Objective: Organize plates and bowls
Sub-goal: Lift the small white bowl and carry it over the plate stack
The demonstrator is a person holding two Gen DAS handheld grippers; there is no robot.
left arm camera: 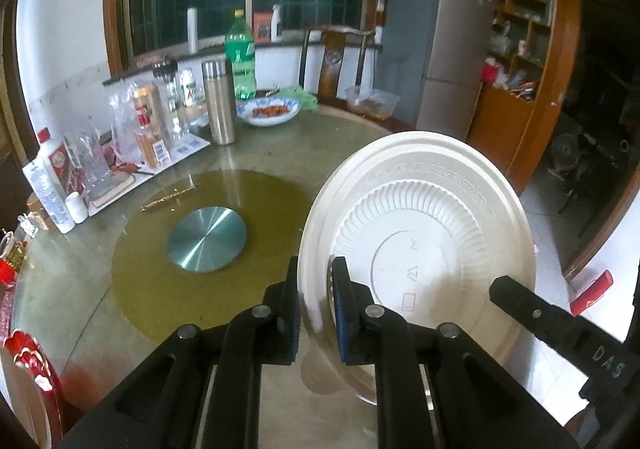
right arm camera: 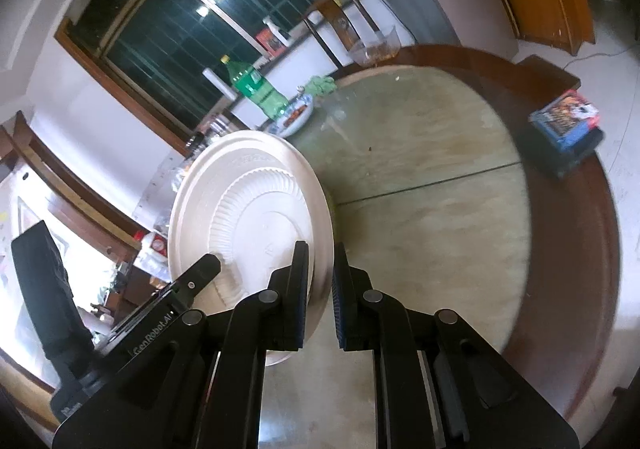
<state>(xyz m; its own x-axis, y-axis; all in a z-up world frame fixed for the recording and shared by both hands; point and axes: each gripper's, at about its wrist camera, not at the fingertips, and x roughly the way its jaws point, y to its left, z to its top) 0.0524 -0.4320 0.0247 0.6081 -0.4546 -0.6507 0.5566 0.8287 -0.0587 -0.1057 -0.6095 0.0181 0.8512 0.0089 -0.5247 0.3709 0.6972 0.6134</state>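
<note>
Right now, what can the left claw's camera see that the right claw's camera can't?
Only the left view shows the round metal disc in the middle of the table, the steel flask and the white bottle with a red cap. Only the right view shows the stack of colorful boxes at the table's edge. Both show the white plate held on edge by the left claw and the right claw, the green soda bottle and the dish of food.

Home dining room: round table (left arm camera: 256, 153), fridge (left arm camera: 444, 49).
</note>
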